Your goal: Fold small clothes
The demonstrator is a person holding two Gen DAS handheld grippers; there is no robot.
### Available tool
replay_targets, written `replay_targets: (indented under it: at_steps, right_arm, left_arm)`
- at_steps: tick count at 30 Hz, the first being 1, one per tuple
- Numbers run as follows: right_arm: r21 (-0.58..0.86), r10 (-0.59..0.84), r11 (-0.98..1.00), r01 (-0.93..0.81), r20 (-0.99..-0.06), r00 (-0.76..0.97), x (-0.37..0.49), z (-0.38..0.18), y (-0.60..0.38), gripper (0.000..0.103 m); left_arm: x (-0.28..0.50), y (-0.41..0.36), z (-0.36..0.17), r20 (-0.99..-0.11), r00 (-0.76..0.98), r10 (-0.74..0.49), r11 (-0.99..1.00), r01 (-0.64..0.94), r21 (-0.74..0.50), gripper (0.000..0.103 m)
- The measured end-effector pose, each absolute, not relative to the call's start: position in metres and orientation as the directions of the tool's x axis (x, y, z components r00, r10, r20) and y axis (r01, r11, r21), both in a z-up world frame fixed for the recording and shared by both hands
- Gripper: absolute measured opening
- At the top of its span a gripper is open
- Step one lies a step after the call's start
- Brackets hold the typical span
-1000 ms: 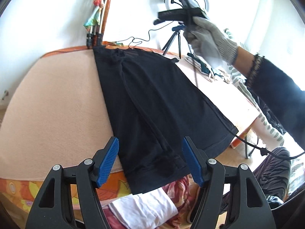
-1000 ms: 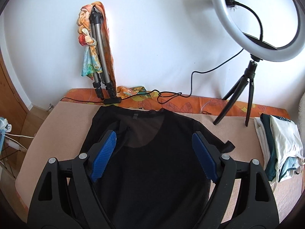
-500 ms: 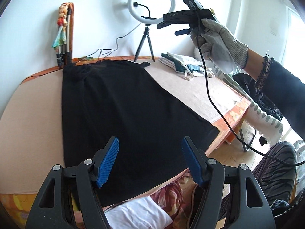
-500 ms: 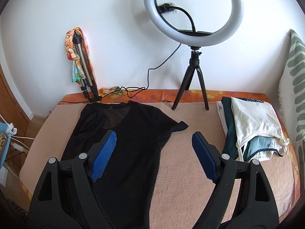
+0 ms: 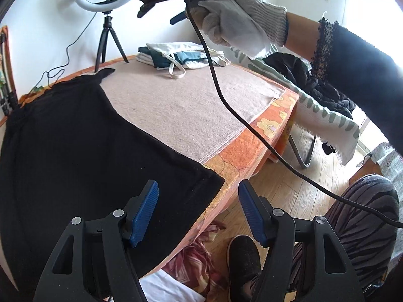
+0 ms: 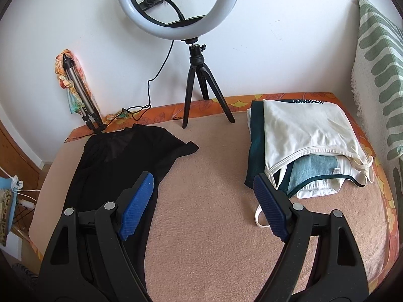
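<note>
A black shirt [image 5: 75, 146] lies flat on the pink blanket [image 5: 181, 105], collar toward the wall. Its lower right corner reaches the orange front edge of the table. My left gripper [image 5: 197, 186] hovers open just above that corner, nothing between its blue pads. In the right wrist view the shirt [image 6: 113, 161] is at the left, one sleeve spread toward the middle. My right gripper [image 6: 202, 178] stands open over bare blanket between the shirt and a pile of folded clothes [image 6: 302, 146]. In the left wrist view a gloved hand holds the right gripper [image 5: 161, 2] high up.
A ring light on a small tripod [image 6: 176, 7] stands at the wall, with a folded tripod [image 6: 80, 95] to its left. The right gripper's black cable [image 5: 226, 100] hangs across the table edge. A chair with a patterned cloth and dark clothes [image 5: 314, 83] stands to the right. A person's shoe [image 5: 244, 256] is below.
Both grippers have moved to the right: the left from the middle of the shirt's hem to its right corner, the right from above the shirt to the bare blanket. Both stay open.
</note>
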State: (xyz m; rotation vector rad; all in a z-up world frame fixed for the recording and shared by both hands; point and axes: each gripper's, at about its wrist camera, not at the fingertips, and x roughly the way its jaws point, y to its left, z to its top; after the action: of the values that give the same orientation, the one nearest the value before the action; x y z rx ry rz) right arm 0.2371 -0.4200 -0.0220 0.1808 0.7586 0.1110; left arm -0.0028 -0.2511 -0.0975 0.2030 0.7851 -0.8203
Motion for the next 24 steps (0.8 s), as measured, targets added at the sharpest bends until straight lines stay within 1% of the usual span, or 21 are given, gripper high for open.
replay_targets:
  at_steps: [7,10,12,13,14,15,16,17,22,24]
  right_arm:
    - [0.226,0.203,0.972,-0.062,-0.682,0.702,0.264,-0.041,-0.424,0.084]
    - [0.248,0.237,0.965,-0.084,-0.689,0.685,0.281,-0.050,-0.417,0.084]
    - [0.268,0.267,0.958,-0.105,-0.693,0.670,0.295,-0.057,-0.411,0.084]
    - [0.273,0.277,0.955,-0.112,-0.696,0.663,0.302,-0.061,-0.407,0.084]
    - [0.276,0.282,0.954,-0.116,-0.700,0.656,0.309,-0.065,-0.403,0.084]
    - [0.277,0.288,0.953,-0.123,-0.703,0.650,0.316,-0.069,-0.398,0.084]
    - [0.279,0.293,0.952,-0.127,-0.708,0.643,0.325,-0.073,-0.394,0.084]
    - [0.284,0.299,0.950,-0.129,-0.714,0.633,0.334,-0.077,-0.391,0.084]
    - [0.333,0.334,0.936,-0.114,-0.738,0.586,0.372,-0.103,-0.377,0.083]
    - [0.353,0.347,0.930,-0.103,-0.749,0.565,0.386,-0.113,-0.372,0.079]
  left_arm:
    - [0.009,-0.271,-0.113,-0.732,0.419,-0.536,0.692,0.716,-0.097,0.065]
    - [0.013,-0.277,-0.119,-0.755,0.392,-0.525,0.694,0.711,-0.113,0.065]
    - [0.017,-0.278,-0.121,-0.760,0.395,-0.516,0.708,0.696,-0.118,0.055]
    - [0.018,-0.279,-0.121,-0.759,0.404,-0.511,0.709,0.697,-0.107,0.052]
    - [0.018,-0.280,-0.121,-0.758,0.415,-0.503,0.711,0.697,-0.091,0.045]
    - [0.019,-0.280,-0.122,-0.752,0.429,-0.501,0.713,0.696,-0.078,0.035]
    - [0.019,-0.279,-0.122,-0.741,0.433,-0.513,0.709,0.700,-0.082,0.028]
    - [0.021,-0.277,-0.123,-0.729,0.425,-0.537,0.700,0.707,-0.104,0.012]
    - [0.035,-0.258,-0.121,-0.693,0.386,-0.609,0.707,0.661,-0.254,0.001]
    - [0.039,-0.247,-0.117,-0.677,0.396,-0.620,0.721,0.629,-0.292,0.001]
